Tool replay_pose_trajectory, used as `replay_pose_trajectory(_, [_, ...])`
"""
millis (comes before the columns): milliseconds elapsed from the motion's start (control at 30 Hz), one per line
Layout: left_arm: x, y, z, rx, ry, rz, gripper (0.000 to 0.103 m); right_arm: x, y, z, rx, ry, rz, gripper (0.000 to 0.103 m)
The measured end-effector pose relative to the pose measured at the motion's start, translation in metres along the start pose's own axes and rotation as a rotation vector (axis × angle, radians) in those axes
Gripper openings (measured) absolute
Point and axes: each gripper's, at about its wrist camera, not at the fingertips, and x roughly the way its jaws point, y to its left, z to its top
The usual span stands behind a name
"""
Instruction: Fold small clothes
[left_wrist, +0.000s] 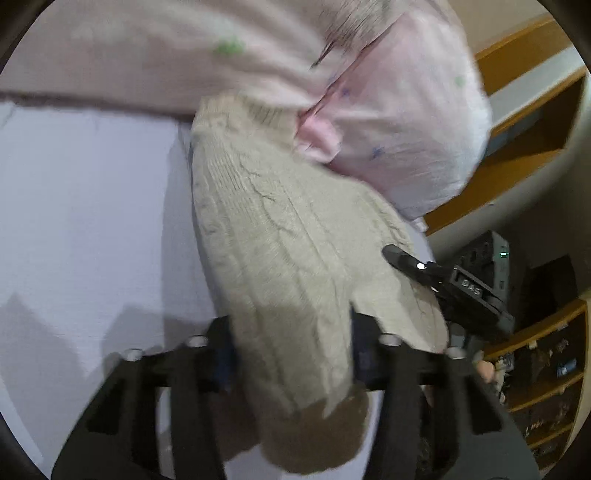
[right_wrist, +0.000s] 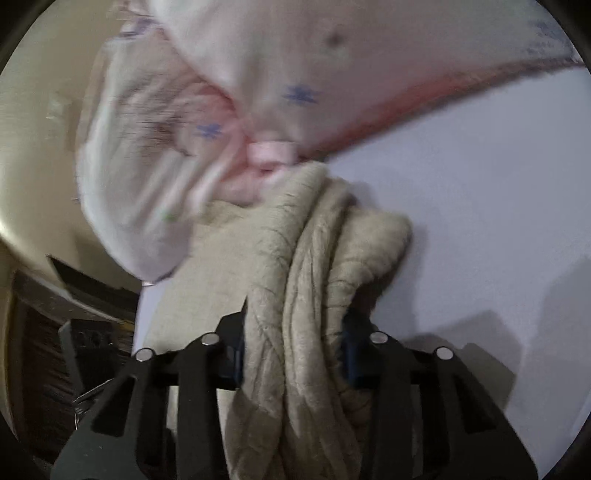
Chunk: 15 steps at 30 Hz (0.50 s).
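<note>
Above the white table (left_wrist: 74, 206), both grippers, left (left_wrist: 291, 354) and right (right_wrist: 291, 354), pinch the beige sweater (left_wrist: 280, 251), lifting it clear, probably to lay flat; pink cloth (left_wrist: 399, 122) drapes behind.

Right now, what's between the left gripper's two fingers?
In the left wrist view, the beige knit sweater fills the gap of the left gripper, draping toward the camera.
</note>
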Motion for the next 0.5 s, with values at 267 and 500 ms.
replay_pose_trajectory(267, [-0.09, 0.025, -0.029, 0.232, -0.119, 0.346, 0.056, 0.06, 0.073, -0.026, -0.198, 0.1, -0.16, 0.049])
replay_pose_trajectory(500, [-0.137, 0.041, -0.045, 0.184, -0.277, 0.4, 0.067, 0.045, 0.099, -0.03, -0.237, -0.013, -0.109, 0.054])
